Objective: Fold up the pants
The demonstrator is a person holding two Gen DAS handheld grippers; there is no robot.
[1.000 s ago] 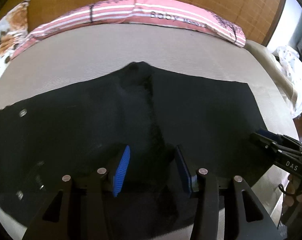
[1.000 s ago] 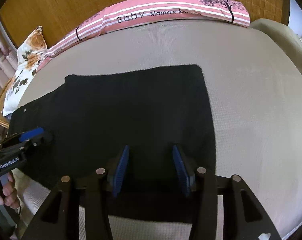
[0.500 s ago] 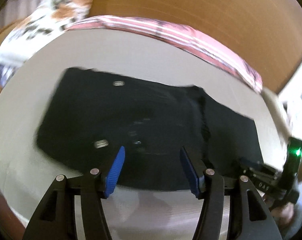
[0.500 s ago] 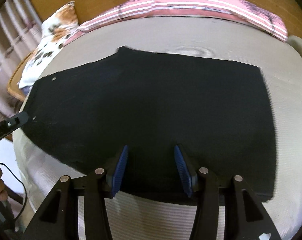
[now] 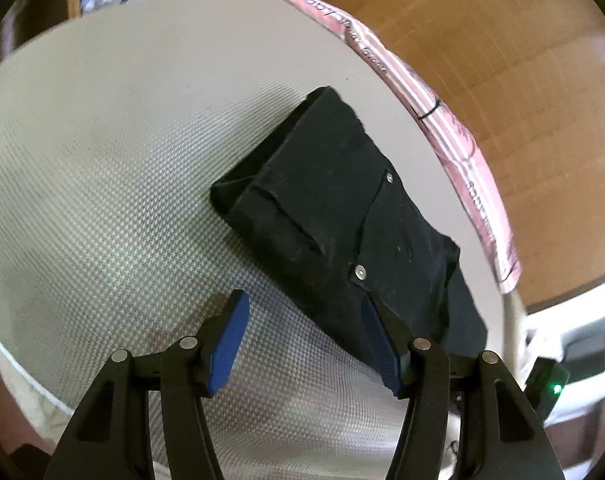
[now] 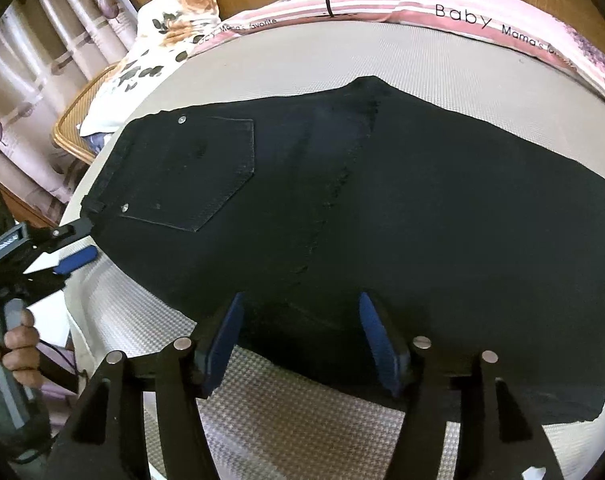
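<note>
Black pants (image 6: 422, 220) lie flat across the grey bed (image 6: 302, 420), back pocket up and waist to the left. My right gripper (image 6: 301, 300) hovers over their near edge. Its jaws are opening, the cloth lies below them and the pads press on nothing. In the left wrist view the pants (image 5: 342, 216) run away from the waist end. My left gripper (image 5: 302, 300) is open there, one pad over bare bed (image 5: 122, 160), the other at the waistband corner. The right wrist view shows the left gripper (image 6: 87, 240) at that corner, held by a hand (image 6: 14, 348).
A pink striped bolster (image 6: 422, 4) lines the bed's far side against a wooden wall. A floral pillow (image 6: 170, 40) rests on a wicker seat (image 6: 74, 120) beside curtains (image 6: 30, 40) at the left. The bed's edge runs close behind the left gripper.
The left gripper has swung from the middle of the pants to the waist end, rolling as it went, and its jaws stand wider. The right gripper has shifted left along the near edge and opened wider.
</note>
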